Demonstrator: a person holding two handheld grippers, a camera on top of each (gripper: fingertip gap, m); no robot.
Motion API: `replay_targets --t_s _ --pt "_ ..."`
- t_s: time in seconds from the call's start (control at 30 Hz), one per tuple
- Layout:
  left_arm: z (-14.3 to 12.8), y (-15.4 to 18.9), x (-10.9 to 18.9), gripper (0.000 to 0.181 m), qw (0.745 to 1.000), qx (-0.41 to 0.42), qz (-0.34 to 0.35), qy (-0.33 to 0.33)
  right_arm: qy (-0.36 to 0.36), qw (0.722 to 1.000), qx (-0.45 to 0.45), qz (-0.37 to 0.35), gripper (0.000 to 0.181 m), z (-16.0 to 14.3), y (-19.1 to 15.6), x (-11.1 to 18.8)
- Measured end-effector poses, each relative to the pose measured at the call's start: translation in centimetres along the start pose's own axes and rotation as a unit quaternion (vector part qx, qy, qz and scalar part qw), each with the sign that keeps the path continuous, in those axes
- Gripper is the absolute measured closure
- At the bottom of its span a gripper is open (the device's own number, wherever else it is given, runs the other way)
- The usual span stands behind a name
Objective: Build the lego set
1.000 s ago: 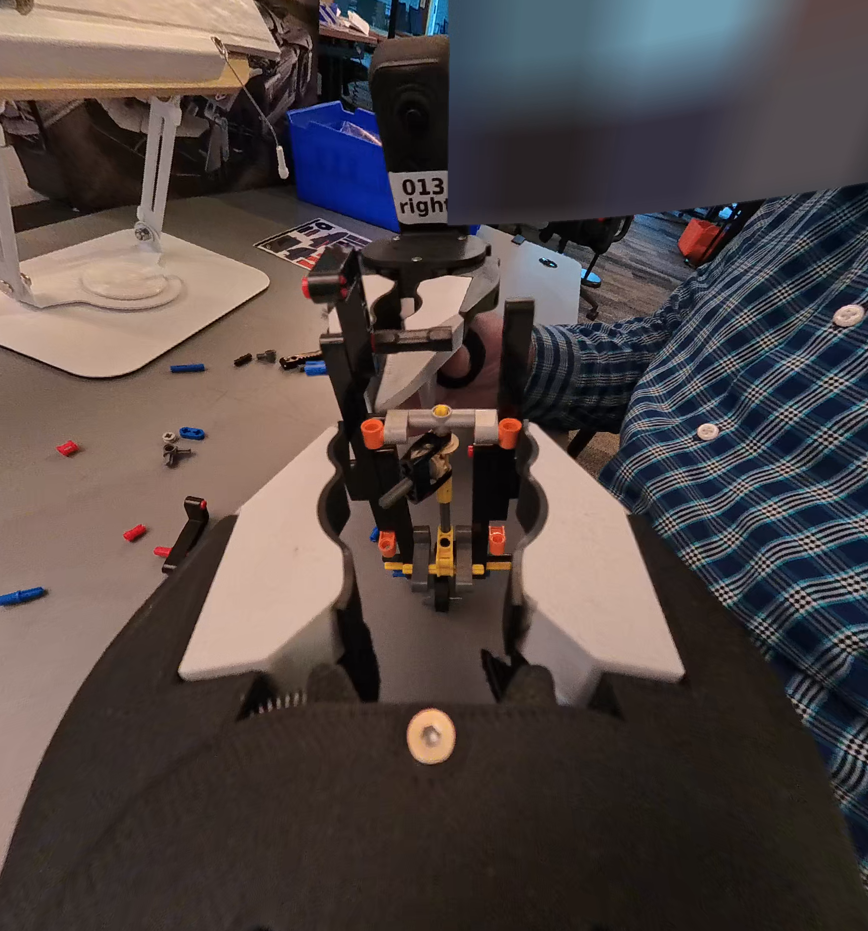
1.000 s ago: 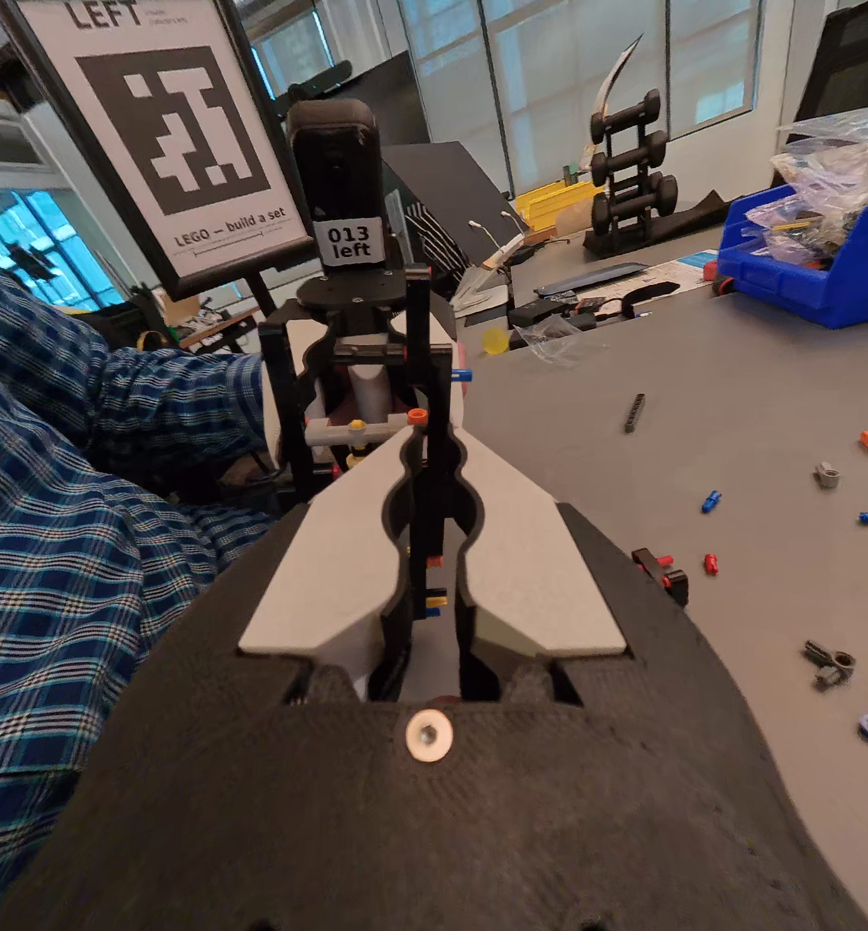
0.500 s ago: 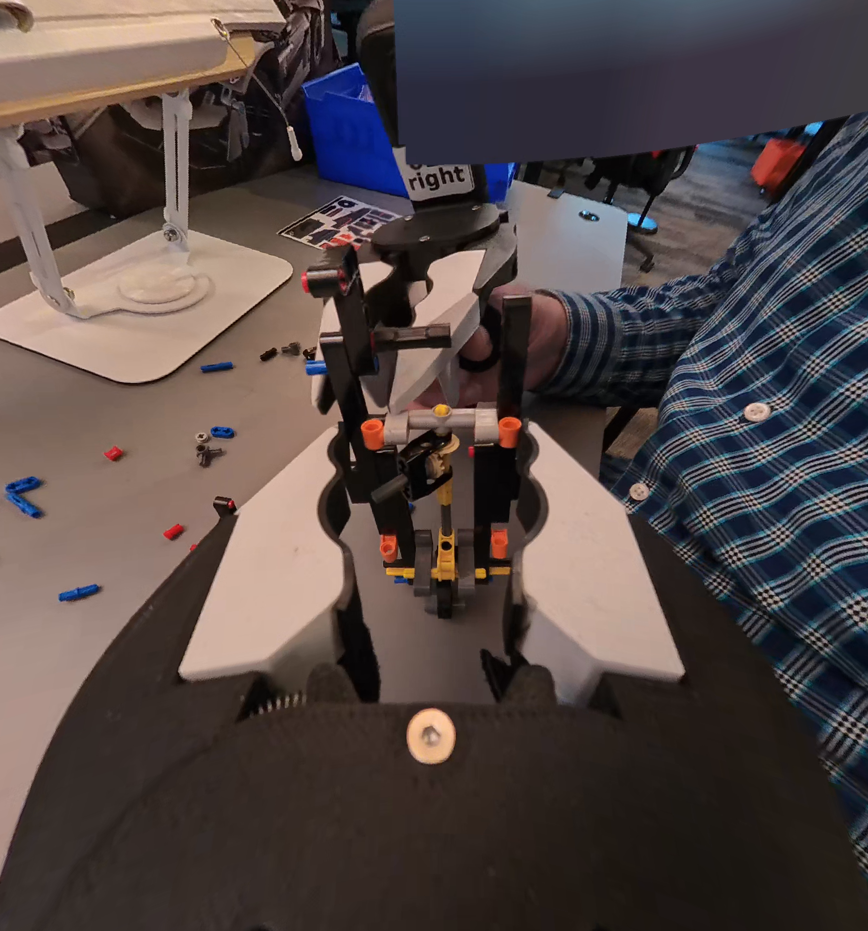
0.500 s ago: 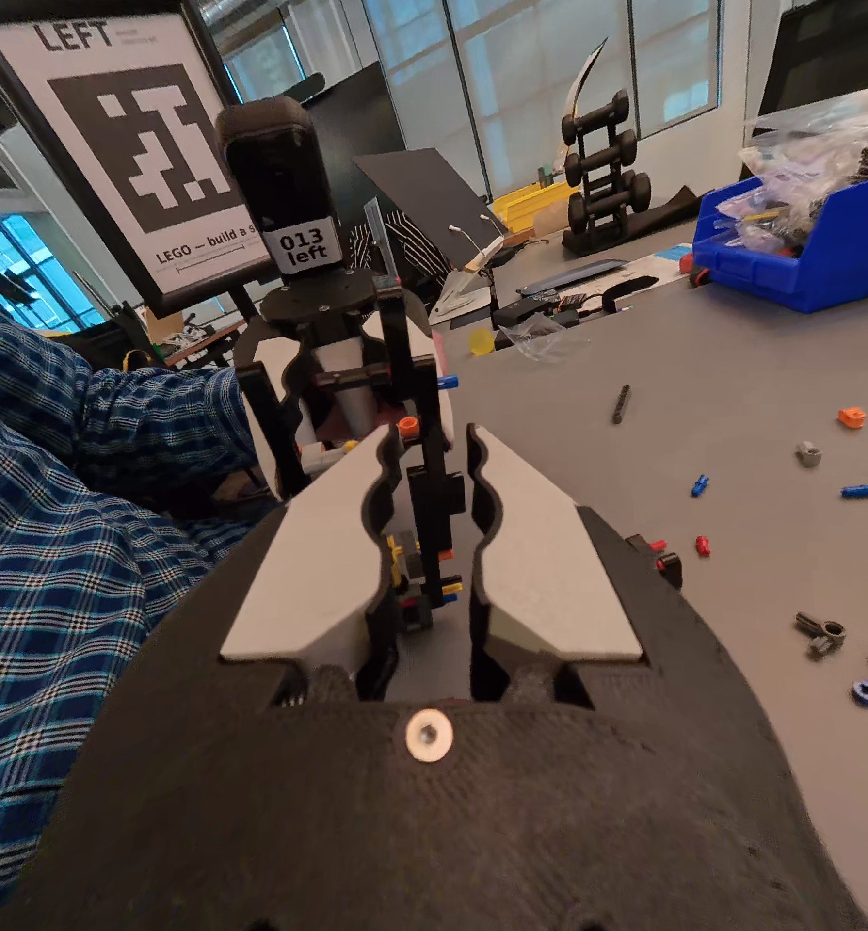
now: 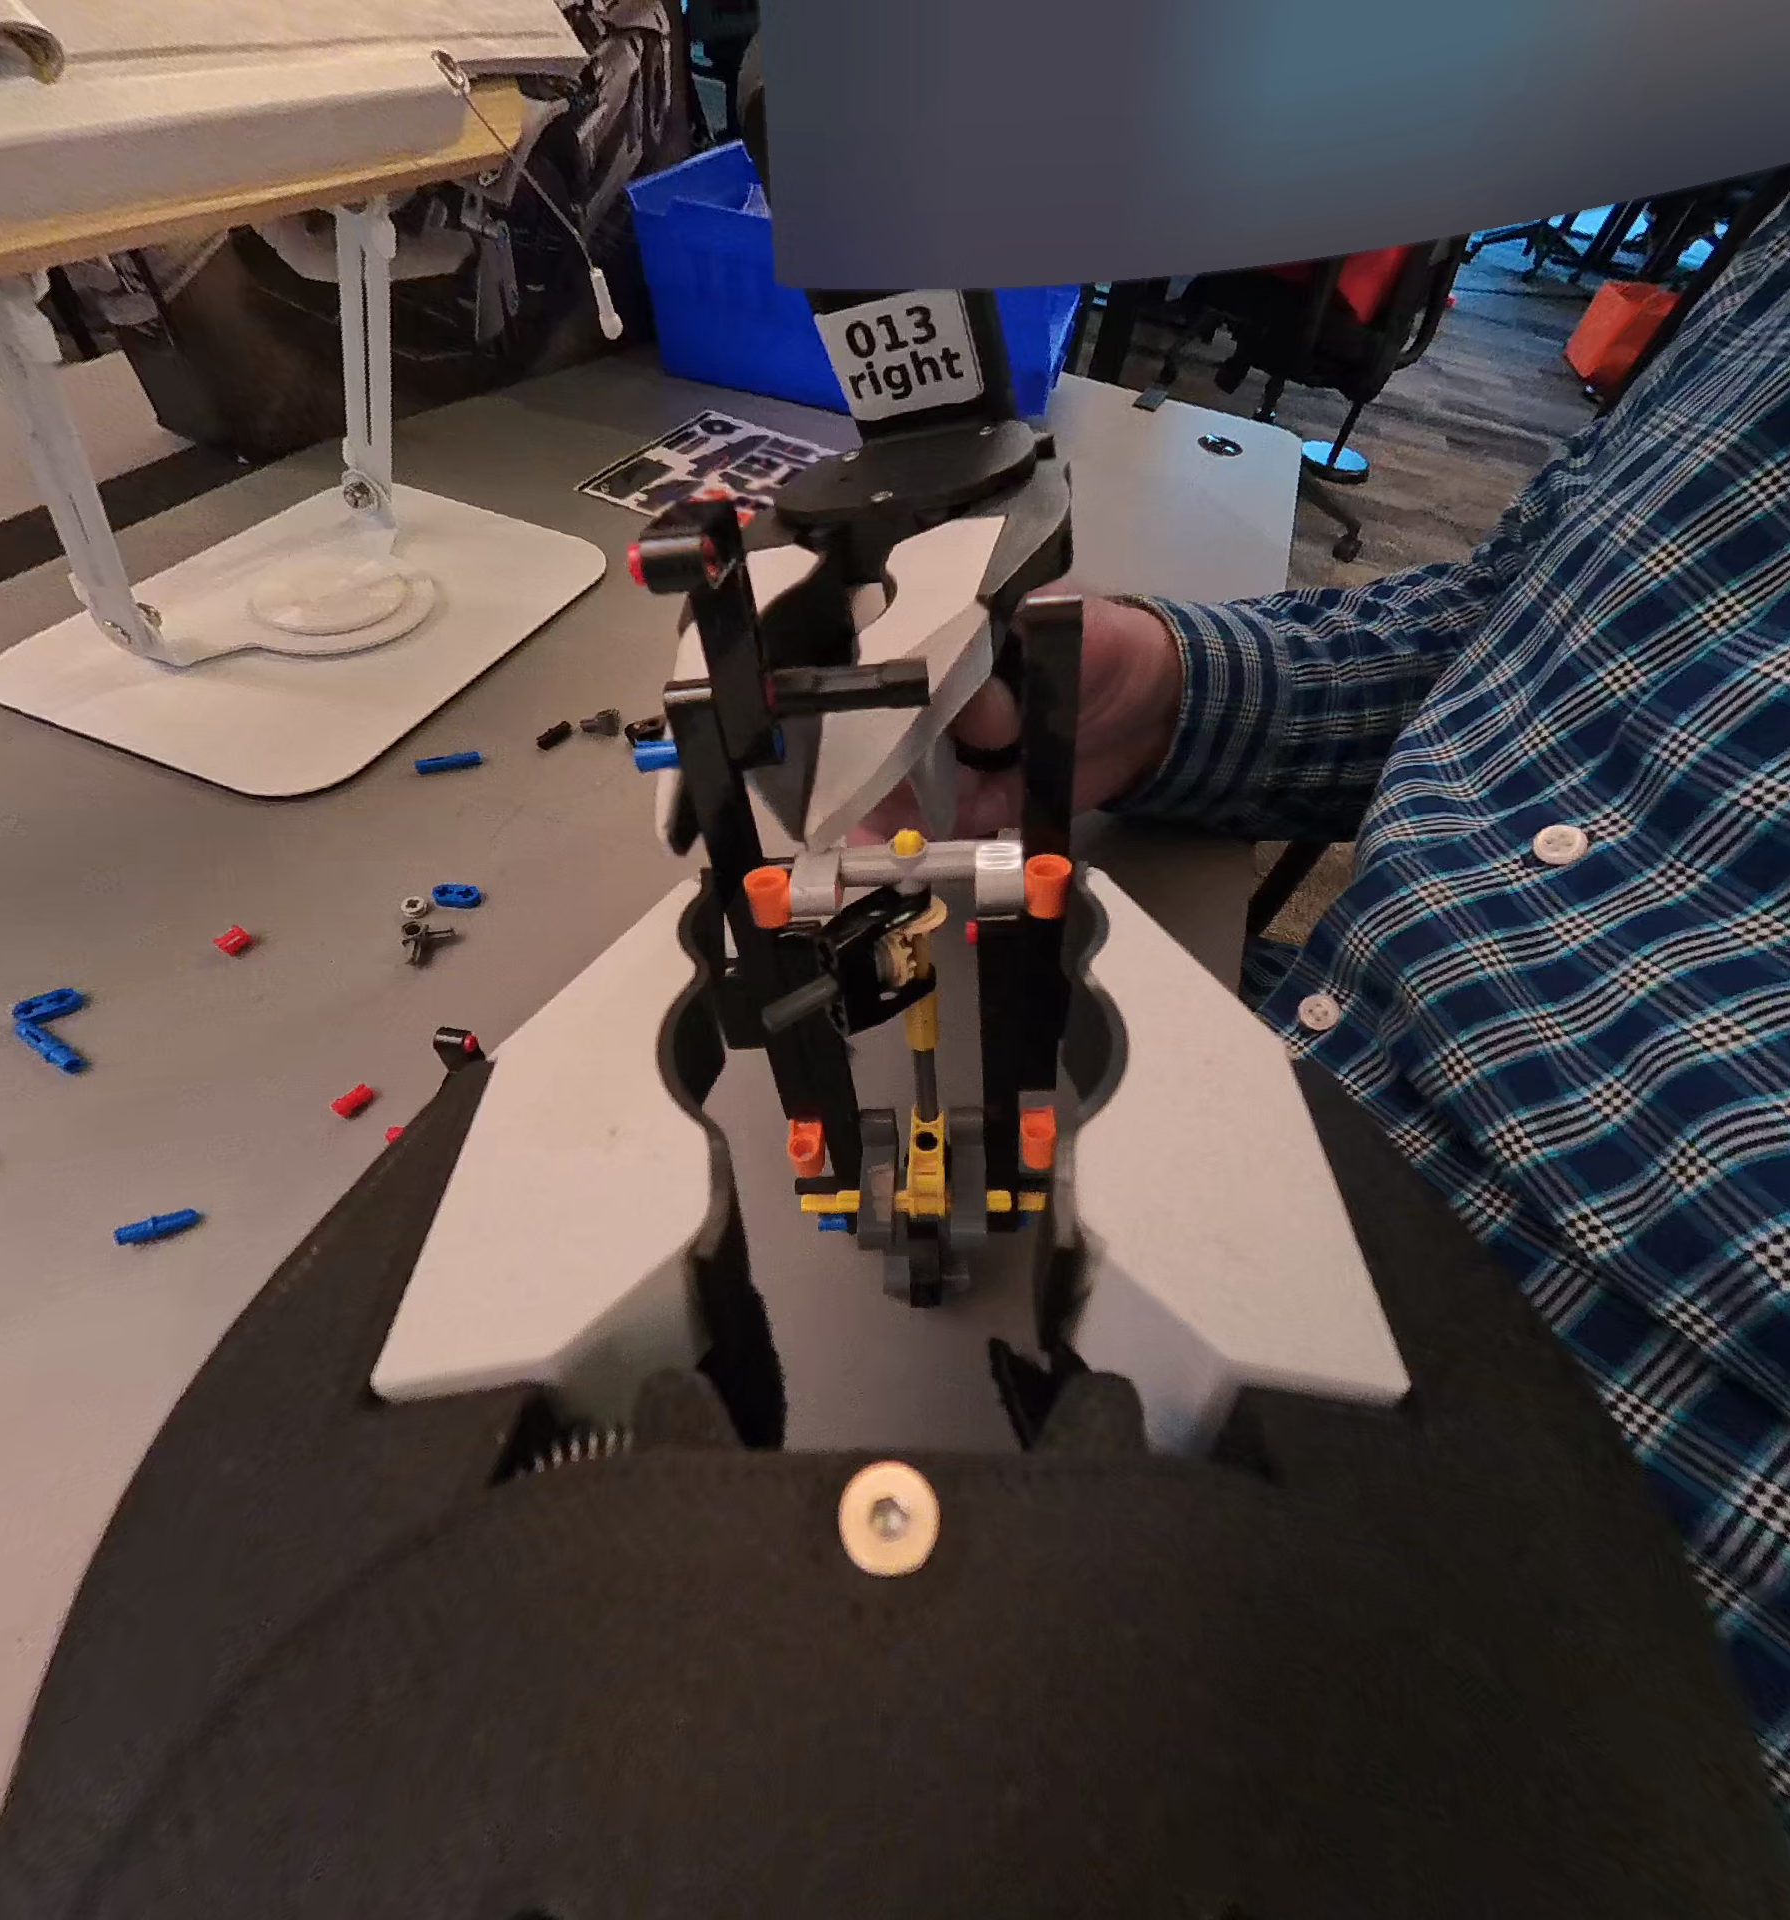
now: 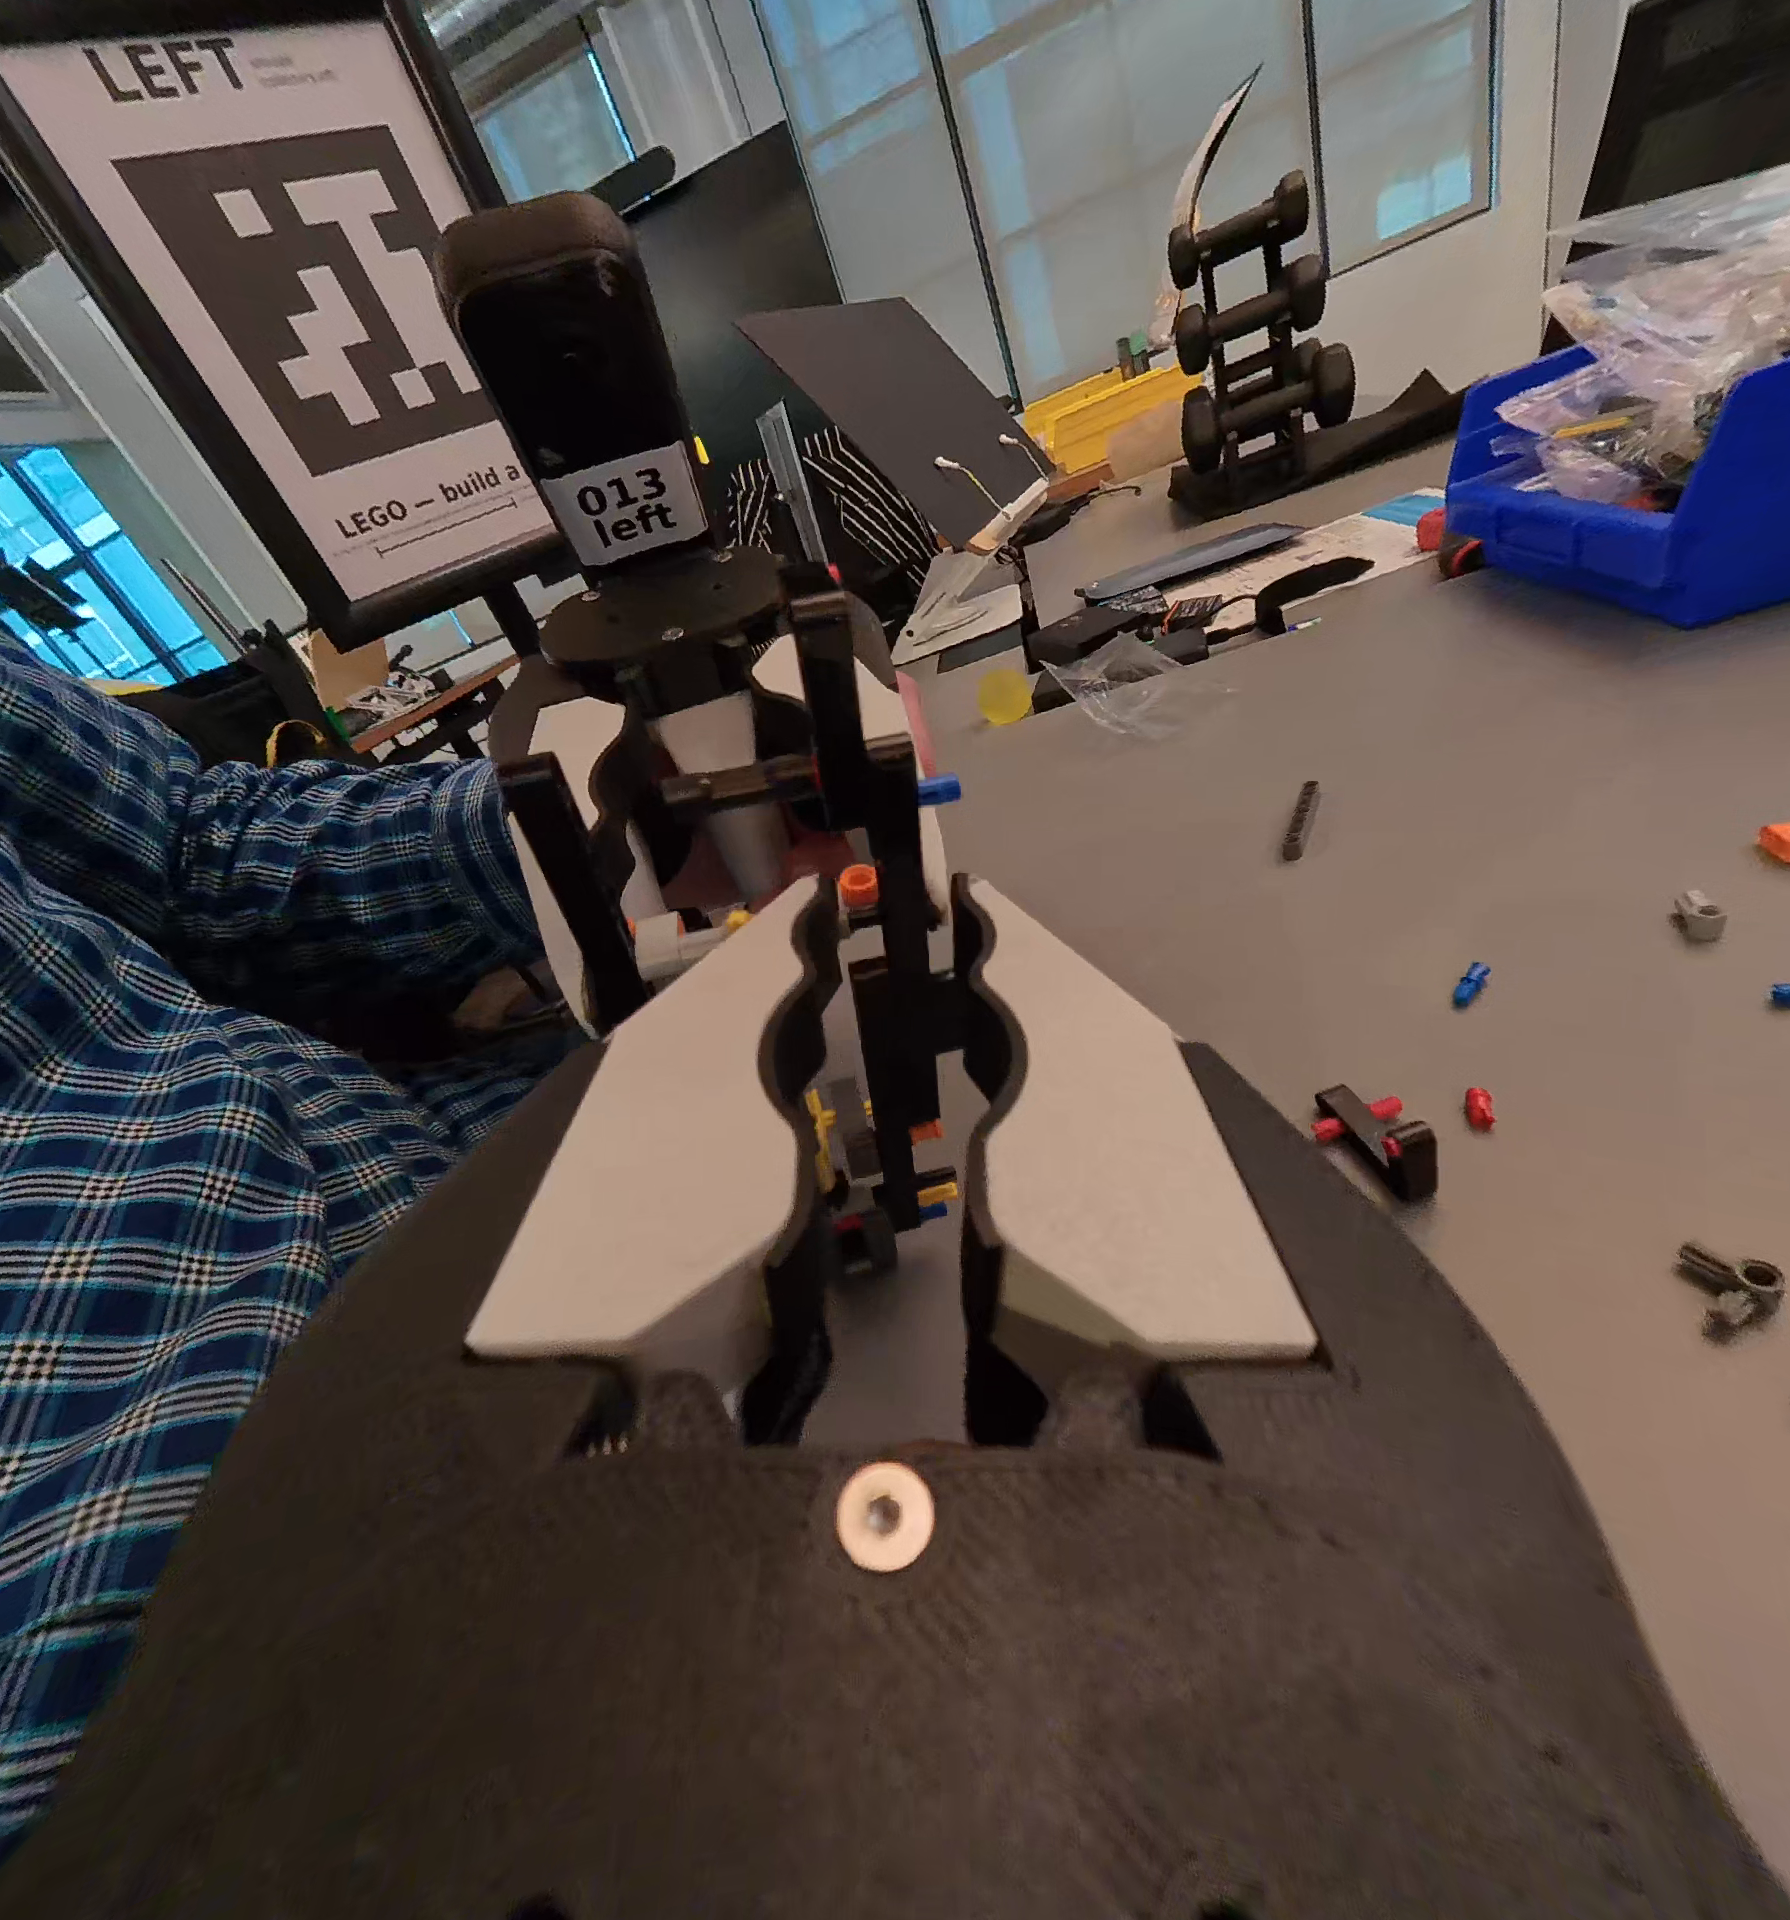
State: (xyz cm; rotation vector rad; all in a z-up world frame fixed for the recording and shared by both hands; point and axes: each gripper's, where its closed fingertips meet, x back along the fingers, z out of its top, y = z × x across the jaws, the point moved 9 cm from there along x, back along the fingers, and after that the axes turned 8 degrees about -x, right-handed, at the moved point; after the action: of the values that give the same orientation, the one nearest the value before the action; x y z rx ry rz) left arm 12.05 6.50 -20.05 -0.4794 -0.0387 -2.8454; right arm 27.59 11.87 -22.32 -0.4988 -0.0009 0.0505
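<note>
The lego assembly is a tall frame of black beams with orange pins, a grey crossbar and a yellow axle. My left gripper is shut on its two sides and holds it upright above the grey table. My right gripper is open, with its fingers on either side of one upright black beam of the assembly and a gap on both sides. The right gripper also shows behind the assembly in the left wrist view. The left gripper shows at the far side in the right wrist view.
Loose blue pins, red pins and grey connectors are scattered on the table. A black piece with red pins lies to the right. A white stand, a blue bin and a marker sign stand farther off. A person's plaid sleeve is close by.
My right gripper was shut on the upright black beam and has opened its jaws off it. My left gripper has kept its hold on the assembly.
</note>
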Motion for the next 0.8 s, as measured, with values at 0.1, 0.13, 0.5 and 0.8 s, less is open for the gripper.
replay_targets --t_s 0.1,0.13,0.5,0.8 --pt "-0.12 -0.07 0.22 0.118 1.0 0.005 0.0 0.005 -0.011 1.0 0.001 0.015 0.153 -0.16 -0.05 0.39" --pt "-0.16 -0.09 0.32 0.118 1.0 0.007 0.0 0.007 -0.014 1.0 0.001 0.022 0.148 -0.27 -0.12 0.39" --pt "-0.19 -0.23 0.65 0.118 0.999 0.025 -0.008 0.032 -0.021 0.996 -0.003 0.089 0.107 -0.63 -0.83 -0.23" --pt "-0.19 -0.49 0.43 0.119 0.998 0.043 -0.012 0.053 -0.011 0.996 -0.01 0.092 0.12 -0.49 -0.87 -0.21"
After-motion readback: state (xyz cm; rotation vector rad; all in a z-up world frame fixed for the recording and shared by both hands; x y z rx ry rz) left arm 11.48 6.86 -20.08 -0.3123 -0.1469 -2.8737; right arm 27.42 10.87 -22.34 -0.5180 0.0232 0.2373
